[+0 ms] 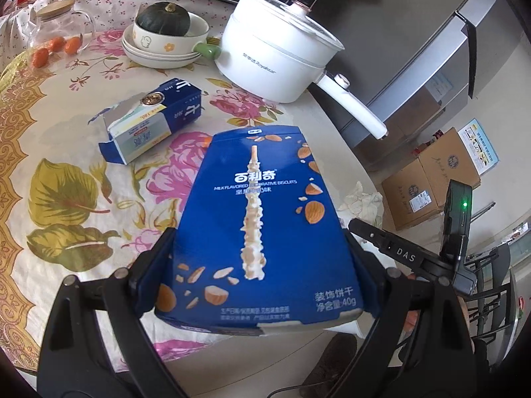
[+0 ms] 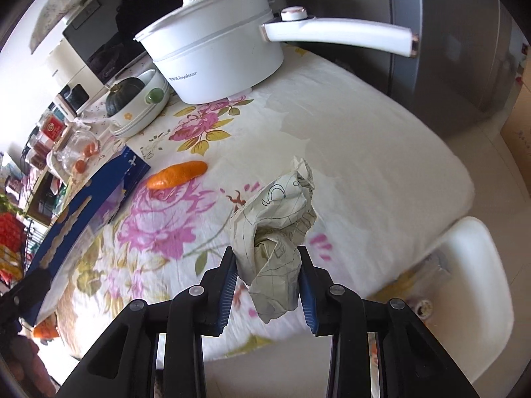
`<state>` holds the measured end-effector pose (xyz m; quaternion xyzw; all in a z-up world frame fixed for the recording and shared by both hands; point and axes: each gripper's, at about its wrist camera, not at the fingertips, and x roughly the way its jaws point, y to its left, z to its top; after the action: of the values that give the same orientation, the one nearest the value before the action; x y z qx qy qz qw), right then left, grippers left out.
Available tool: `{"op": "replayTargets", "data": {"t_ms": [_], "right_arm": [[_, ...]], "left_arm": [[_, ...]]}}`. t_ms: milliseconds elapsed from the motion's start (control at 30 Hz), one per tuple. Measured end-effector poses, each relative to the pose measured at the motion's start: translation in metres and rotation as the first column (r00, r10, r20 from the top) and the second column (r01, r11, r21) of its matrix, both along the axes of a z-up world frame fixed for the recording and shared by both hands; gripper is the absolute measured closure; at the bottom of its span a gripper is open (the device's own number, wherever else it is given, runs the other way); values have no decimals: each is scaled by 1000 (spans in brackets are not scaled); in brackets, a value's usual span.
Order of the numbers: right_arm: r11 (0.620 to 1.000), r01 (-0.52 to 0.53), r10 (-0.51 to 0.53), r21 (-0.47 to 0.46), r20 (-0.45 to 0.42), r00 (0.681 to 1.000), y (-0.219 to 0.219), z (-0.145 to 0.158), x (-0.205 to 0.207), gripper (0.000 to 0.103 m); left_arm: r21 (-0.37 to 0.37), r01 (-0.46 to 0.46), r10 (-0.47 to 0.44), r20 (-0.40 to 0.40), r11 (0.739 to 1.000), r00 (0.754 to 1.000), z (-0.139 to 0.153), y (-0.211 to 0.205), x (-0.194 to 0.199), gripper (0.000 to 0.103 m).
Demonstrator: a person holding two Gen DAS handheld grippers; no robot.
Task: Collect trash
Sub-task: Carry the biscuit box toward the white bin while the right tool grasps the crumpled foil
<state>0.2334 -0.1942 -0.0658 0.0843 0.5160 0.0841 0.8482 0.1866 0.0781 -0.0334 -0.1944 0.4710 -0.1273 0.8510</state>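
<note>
Floral-clothed table carries a pot; left fingers, spread wide, clamp a blue biscuit box above it, right fingers pinch crumpled paper

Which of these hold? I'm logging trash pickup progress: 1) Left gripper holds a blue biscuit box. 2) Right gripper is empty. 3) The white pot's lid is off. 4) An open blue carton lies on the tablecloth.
1) True: the left gripper clamps the blue biscuit box.
2) False: the right gripper grips crumpled paper.
3) False: the white pot is lidded.
4) True: the open blue carton lies on the tablecloth.
</note>
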Motion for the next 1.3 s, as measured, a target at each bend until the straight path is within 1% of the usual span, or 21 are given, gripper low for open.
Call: {"op": "replayTargets", "data": {"t_ms": [67, 200, 400, 633, 767, 900, 1067, 1300], "right_arm": [[1000, -4, 4, -11, 14, 1000, -6, 8, -11, 68], [999, -4, 6, -32, 48, 999, -18, 22, -32, 68], [999, 17, -13, -51, 77, 997, -37, 35, -59, 68], [991, 24, -9, -131, 113, 994, -60, 47, -91, 68], [986, 43, -23, -159, 124, 992, -84, 51, -107, 68], [980, 75, -52, -185, 122, 991, -114, 48, -124, 68], [970, 117, -96, -213, 106, 990, -152, 42, -142, 68], [962, 166, -151, -216, 82, 985, -192, 33, -158, 68]], "left_arm": [[-2, 21, -21, 9, 1000, 1000, 3, -8, -6, 10], [32, 60, -61, 29, 998, 998, 7, -21, -18, 10], [60, 100, -102, 31, 993, 994, 5, -35, -33, 10], [112, 150, -155, 43, 982, 987, 3, -61, -49, 10], [139, 186, -194, 52, 973, 980, 3, -83, -56, 10], [174, 233, -246, 61, 957, 967, 0, -110, -63, 10], [223, 298, -317, 52, 928, 947, -10, -145, -69, 10], [267, 376, -401, 46, 888, 915, -20, -192, -76, 10]]}}
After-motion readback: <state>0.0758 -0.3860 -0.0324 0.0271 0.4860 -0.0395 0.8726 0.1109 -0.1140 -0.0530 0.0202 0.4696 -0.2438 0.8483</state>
